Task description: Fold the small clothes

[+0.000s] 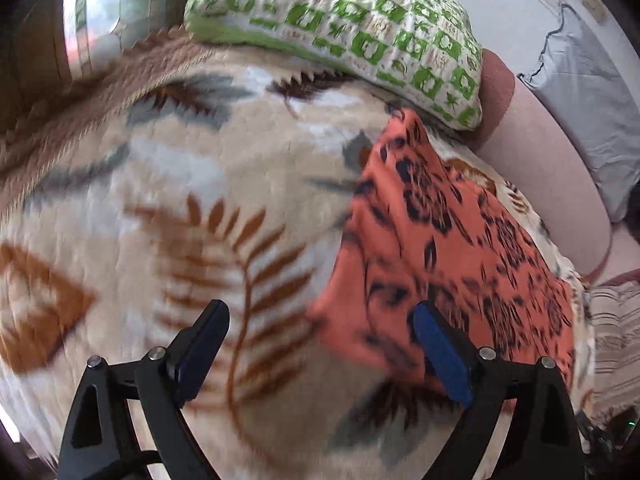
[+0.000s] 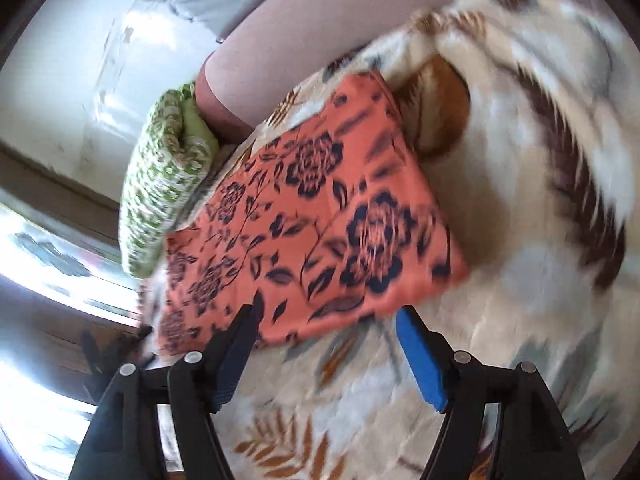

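An orange cloth with a dark flower print (image 1: 448, 256) lies flat and folded on a cream leaf-patterned blanket (image 1: 180, 200). My left gripper (image 1: 320, 320) is open and empty, just above the blanket; its right finger (image 1: 440, 360) is over the cloth's near left edge. In the right wrist view the cloth (image 2: 320, 216) lies ahead as a rough rectangle on the blanket (image 2: 520, 280). My right gripper (image 2: 328, 320) is open and empty at the cloth's near edge. Both views are blurred.
A green and white patterned pillow (image 1: 344, 28) lies beyond the cloth, also in the right wrist view (image 2: 160, 196). A pink bolster (image 1: 552, 184) and a grey cloth (image 1: 592, 96) lie to the right against a white wall. A window (image 1: 92, 12) is far left.
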